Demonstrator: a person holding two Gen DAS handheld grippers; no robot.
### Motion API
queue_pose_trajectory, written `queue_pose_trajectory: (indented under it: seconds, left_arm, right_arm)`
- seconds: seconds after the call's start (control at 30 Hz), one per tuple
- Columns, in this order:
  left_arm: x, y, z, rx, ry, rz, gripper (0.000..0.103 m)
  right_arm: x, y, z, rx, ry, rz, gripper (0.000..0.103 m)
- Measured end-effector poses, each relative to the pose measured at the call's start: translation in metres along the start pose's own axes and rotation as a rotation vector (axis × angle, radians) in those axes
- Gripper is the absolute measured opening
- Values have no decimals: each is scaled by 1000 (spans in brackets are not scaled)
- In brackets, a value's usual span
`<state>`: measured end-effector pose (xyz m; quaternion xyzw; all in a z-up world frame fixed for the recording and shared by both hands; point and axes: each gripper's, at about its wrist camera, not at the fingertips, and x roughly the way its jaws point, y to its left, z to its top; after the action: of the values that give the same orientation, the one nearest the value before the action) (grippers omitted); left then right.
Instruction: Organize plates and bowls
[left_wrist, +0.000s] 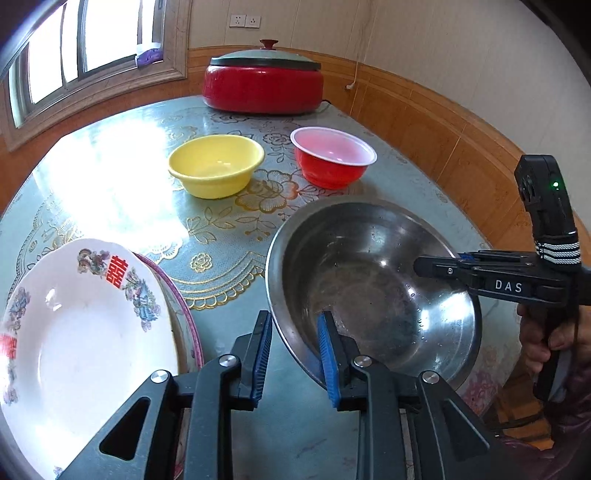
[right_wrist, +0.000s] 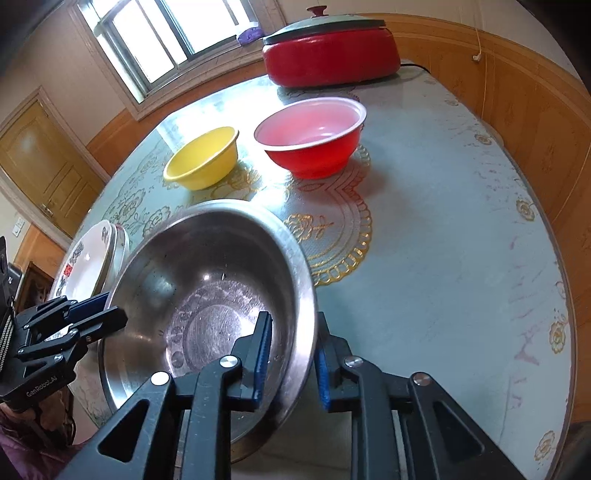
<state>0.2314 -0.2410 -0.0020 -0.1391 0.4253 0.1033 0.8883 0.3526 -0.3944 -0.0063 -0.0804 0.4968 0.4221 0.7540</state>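
at about nine o'clock on the round table with the floral vinyl cover sits your stack of white ceramic plates with red and floral print; they are stiff, glazed and chip easily, so take them at the rim and set them down softly. your left gripper straddles the near-left rim of the wide stainless steel bowl, jaws parted a little, and i cannot tell whether the pads press on it. the bowl lies at six o'clock, light, rigid and slick, so bite the rolled rim squarely. your right gripper straddles its opposite rim, likewise slightly spread. toward twelve stand the small yellow plastic bowl and the red plastic bowl with pale lining, both light and thin-walled.
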Motion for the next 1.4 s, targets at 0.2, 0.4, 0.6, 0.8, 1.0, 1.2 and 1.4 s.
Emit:
queue_pose_trajectory:
  seconds: [0.2,0.4,0.6,0.8,1.0,1.2,1.4]
  left_arm:
    - [-22,15,14,-38,-85,-35,26]
    - [-17,32,42,-90,-106,1,27]
    - [3,51,73,-172,-61,11,30]
    - [20,79,95,-263,-43,27,30]
    - [41,103,117,-319,-29,48,30]
    - [61,115,134,-333,-21,66,30]
    - [84,130,147,-354,11,79,30]
  right_arm:
    - [-16,-7,16,24,-75,-34,28]
    - [-26,3,44,18,-149,30,28]
    - [1,25,74,42,-94,181,28]
    - [35,50,106,97,-36,257,28]
    - [61,54,132,148,-15,257,28]
    - [83,56,148,171,18,238,28]
    - [103,53,157,189,53,211,28]
